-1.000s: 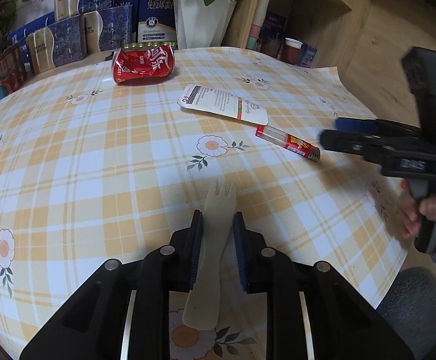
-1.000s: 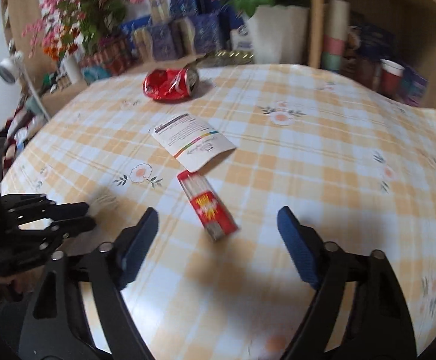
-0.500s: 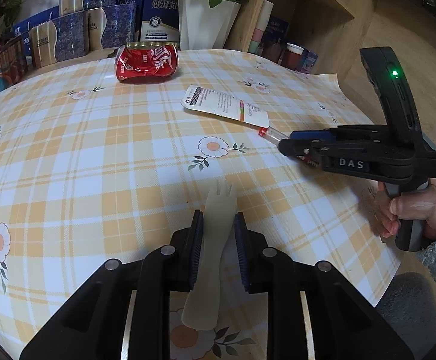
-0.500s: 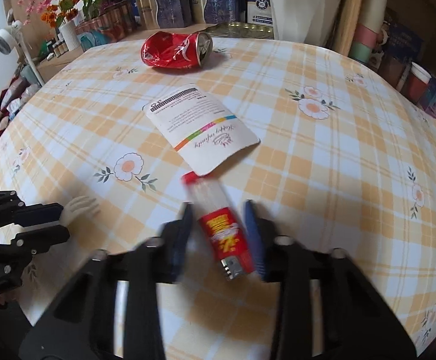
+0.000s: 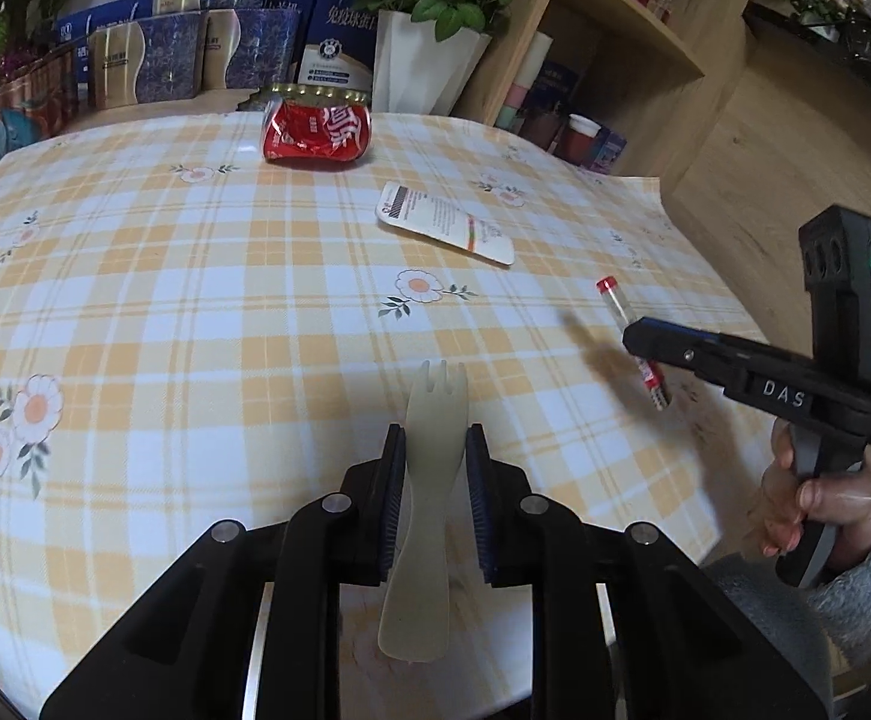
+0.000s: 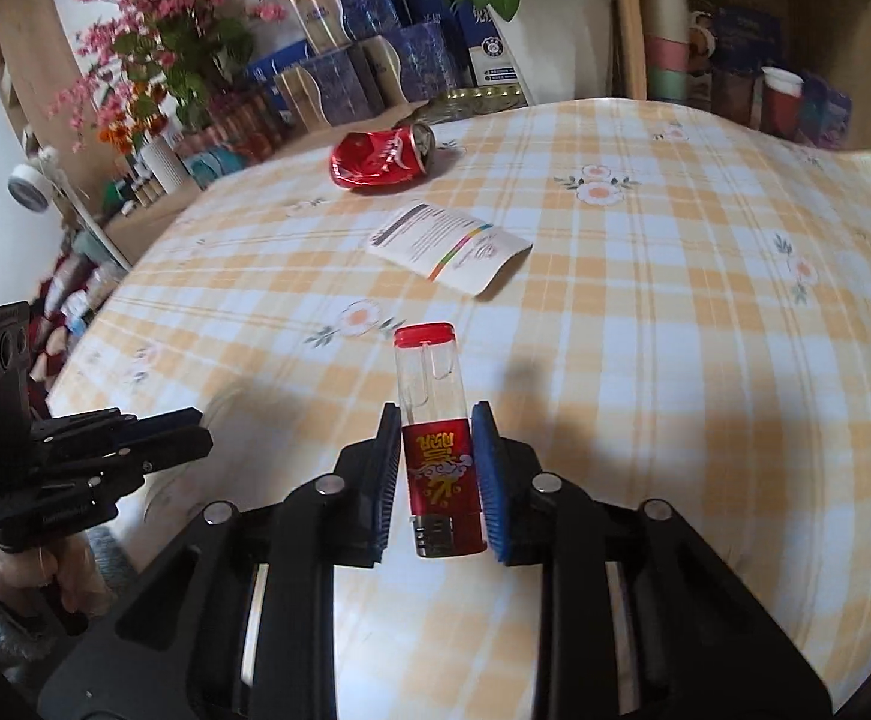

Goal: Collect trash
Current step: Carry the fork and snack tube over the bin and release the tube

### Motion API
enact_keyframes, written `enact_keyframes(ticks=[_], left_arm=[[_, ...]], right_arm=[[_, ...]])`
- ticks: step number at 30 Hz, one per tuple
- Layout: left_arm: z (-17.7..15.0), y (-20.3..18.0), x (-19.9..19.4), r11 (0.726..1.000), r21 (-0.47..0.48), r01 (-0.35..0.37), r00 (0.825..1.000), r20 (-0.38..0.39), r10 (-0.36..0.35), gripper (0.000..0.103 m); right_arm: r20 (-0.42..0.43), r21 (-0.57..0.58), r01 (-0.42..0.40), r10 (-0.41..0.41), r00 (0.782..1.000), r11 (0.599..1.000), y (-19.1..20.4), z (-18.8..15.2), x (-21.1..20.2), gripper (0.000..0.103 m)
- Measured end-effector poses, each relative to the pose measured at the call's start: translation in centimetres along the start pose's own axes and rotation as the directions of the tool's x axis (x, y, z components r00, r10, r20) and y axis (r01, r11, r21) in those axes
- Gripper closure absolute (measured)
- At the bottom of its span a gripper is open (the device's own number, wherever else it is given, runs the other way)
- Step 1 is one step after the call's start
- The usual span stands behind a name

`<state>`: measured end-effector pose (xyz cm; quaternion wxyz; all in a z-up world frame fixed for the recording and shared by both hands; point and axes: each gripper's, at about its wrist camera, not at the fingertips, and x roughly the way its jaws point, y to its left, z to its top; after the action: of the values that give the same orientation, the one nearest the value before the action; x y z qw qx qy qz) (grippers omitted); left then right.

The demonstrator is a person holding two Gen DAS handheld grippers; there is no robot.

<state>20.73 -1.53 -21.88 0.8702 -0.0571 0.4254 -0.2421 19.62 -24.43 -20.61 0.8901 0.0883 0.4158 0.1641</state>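
A pale plastic fork (image 5: 429,462) sits pinched in the left claw (image 5: 434,438), tines pointing forward over the tabletop (image 5: 195,312), handle sticking out behind the pads. The right claw (image 6: 435,456) is closed narrow on a lighter (image 6: 435,420) with a red cap and red label, gripped around its labelled lower half; from the left view it looks raised off the cloth, near the right-hand edge.

So two pieces of trash are in hand. Two more lie on the checked cloth: a crushed red can (image 5: 317,133) on its side near the far edge, and a flat white packet (image 5: 444,222) between the can and the claws, well apart from both. No bin or bag shows in either view, so where the held pieces go cannot be told. My guess is the job is about half done: fork and lighter need dropping off, then the packet and can need collecting.

The middle of the cloth is open for moving. Beyond the far edge stand a white flower pot (image 5: 417,69) and blue boxes (image 5: 195,54), close behind the can, so a reach there has little spare room. On the right the cloth's corner hangs past the tabletop
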Motion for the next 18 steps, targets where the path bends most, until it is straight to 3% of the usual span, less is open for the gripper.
enact_keyframes(ticks=[10, 18], left_arm=[[-4.4, -2.7, -7.6, 0.999, 0.0, 0.044, 0.997, 0.056, -0.044, 0.083], [-7.3, -3.4, -11.7, 0.999, -0.007, 0.05, 0.994, 0.098, -0.049, 0.083]], right_arm=[[0.076, 0.058, -0.077, 0.072, 0.995, 0.995, 3.5, -5.6, -7.3, 0.076], [-0.018, 0.044, -0.122, 0.123, 0.992, 0.992, 6.2, -12.0, -9.5, 0.077]])
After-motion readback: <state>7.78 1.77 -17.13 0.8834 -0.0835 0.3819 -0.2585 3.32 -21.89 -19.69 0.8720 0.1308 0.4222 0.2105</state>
